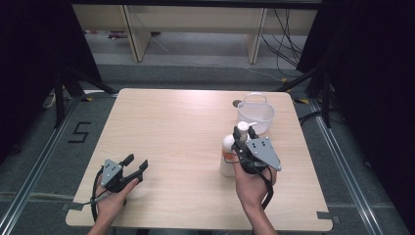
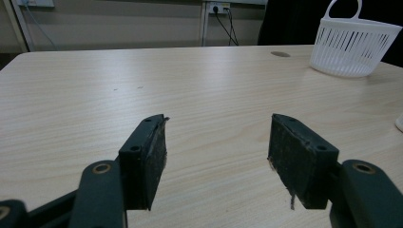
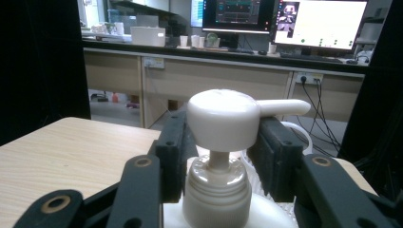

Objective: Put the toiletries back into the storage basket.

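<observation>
Flanking the white pump head, the right gripper [image 3: 221, 156] has its jaws at either side of the pump bottle [image 1: 228, 155]; whether the pads press on it I cannot tell. That bottle stands upright near the table's [image 1: 171, 127] right edge, long axis vertical, spout aimed toward the white basket [image 1: 256, 112] just behind it. Well apart, the left gripper [image 1: 136, 164] rests wide open, holding nothing.

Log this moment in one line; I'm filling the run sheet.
right tool: jaws around pump bottle top | left tool: open, idle | basket: behind bottle
</observation>
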A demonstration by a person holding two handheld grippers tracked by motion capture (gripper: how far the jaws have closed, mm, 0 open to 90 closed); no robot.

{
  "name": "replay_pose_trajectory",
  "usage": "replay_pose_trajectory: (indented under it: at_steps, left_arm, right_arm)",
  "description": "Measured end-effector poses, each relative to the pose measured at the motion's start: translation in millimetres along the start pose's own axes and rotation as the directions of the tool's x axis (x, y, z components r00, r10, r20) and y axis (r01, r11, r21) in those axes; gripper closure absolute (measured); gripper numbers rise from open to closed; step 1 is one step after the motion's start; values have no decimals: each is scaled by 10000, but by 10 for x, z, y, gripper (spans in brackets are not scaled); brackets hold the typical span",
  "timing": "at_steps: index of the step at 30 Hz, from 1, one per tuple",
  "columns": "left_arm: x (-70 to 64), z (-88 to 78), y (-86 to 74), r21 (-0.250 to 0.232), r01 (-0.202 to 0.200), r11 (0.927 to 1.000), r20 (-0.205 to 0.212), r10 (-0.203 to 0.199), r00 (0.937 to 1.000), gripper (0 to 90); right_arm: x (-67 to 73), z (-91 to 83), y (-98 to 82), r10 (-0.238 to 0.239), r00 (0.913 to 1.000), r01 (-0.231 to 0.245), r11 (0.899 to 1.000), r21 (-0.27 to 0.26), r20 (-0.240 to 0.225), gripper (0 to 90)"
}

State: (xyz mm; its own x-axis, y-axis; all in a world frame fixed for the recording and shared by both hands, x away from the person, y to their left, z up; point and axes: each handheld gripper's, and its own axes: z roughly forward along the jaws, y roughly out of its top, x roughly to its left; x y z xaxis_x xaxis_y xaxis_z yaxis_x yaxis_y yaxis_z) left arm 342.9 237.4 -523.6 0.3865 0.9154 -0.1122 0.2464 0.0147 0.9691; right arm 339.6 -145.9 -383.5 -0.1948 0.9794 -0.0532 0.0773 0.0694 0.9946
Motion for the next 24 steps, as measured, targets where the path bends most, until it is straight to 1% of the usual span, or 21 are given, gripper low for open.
replay_pose_trajectory:
  at_steps: [4, 5, 8, 13, 14, 17, 18, 19, 23, 24]
  left_arm:
    - [1, -2, 0, -5, -2, 10000, 13, 2, 10000, 371]
    - [1, -2, 0, -3, -5, 10000, 12, 5, 10000, 371]
    - [1, -2, -1, -17, 10, 10000, 13, -10, 10000, 371]
    - [1, -3, -1, -14, 25, 10000, 5, -25, 10000, 371]
    - [1, -3, 0, -11, 10, 10000, 7, -10, 10000, 370]
    - [0, -3, -1, -18, 2, 10000, 6, -2, 10000, 371]
    - [0, -3, -1, -23, 8, 10000, 6, -8, 10000, 371]
    - [1, -5, -1, -16, 13, 10000, 14, -13, 10000, 370]
    - [2, -7, -1, -13, 23, 10000, 21, -23, 10000, 370]
    - [2, -7, -1, -13, 24, 10000, 21, -24, 10000, 370]
  right_arm:
    - [-2, -5, -4, -67, 10000, 67, 10000, -27, -7, 598]
    - [7, -7, -4, 167, 9998, -166, 9999, 31, -78, 598]
    - [-3, -9, -3, 269, 9996, -268, 9996, 38, -124, 599]
    - [-37, -10, -4, 263, 9995, -264, 9996, -49, -145, 601]
    - [-38, -13, 1, 351, 9992, -351, 9994, 9, -195, 602]
    - [-43, -15, 8, 348, 9991, -347, 9994, 55, -223, 602]
    - [-59, -11, 14, 197, 9997, -198, 9998, -49, -167, 602]
    - [-52, -11, 21, 361, 9991, -361, 9993, -18, -223, 603]
    - [-67, -29, 54, 434, 9988, -435, 9991, -31, -235, 603]
    - [-93, -25, 68, 241, 9994, -243, 9996, -108, -230, 603]
